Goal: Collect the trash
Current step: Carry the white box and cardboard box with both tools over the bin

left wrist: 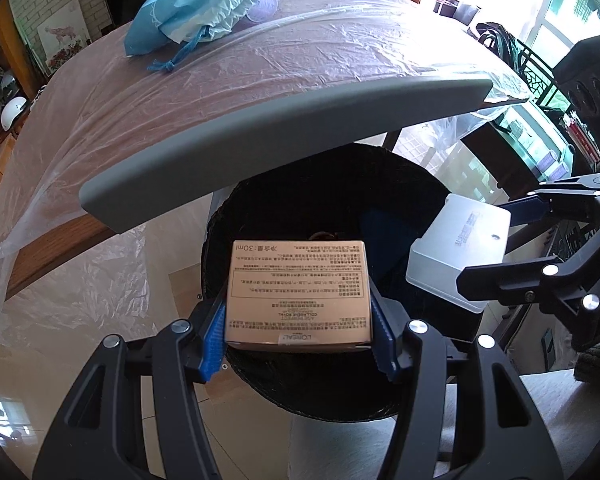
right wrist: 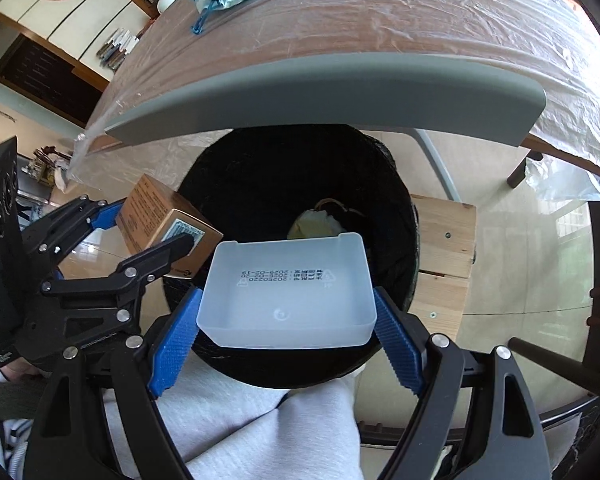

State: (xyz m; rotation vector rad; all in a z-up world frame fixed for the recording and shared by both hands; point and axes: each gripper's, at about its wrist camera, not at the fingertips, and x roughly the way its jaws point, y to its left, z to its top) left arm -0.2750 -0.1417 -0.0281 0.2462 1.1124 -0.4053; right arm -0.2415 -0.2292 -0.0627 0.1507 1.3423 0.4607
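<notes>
Cardboard box (left wrist: 298, 296) and plastic tray (right wrist: 288, 292) over bin (right wrist: 260, 168)

Bright window (left wrist: 500, 4) glare, sharp focus, heavy fisheye bending at edges.

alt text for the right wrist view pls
The right claw grips a translucent white plastic tray over a round black-lined trash bin. At left, the left claw holds a tan printed cardboard box at the bin's rim.
</notes>
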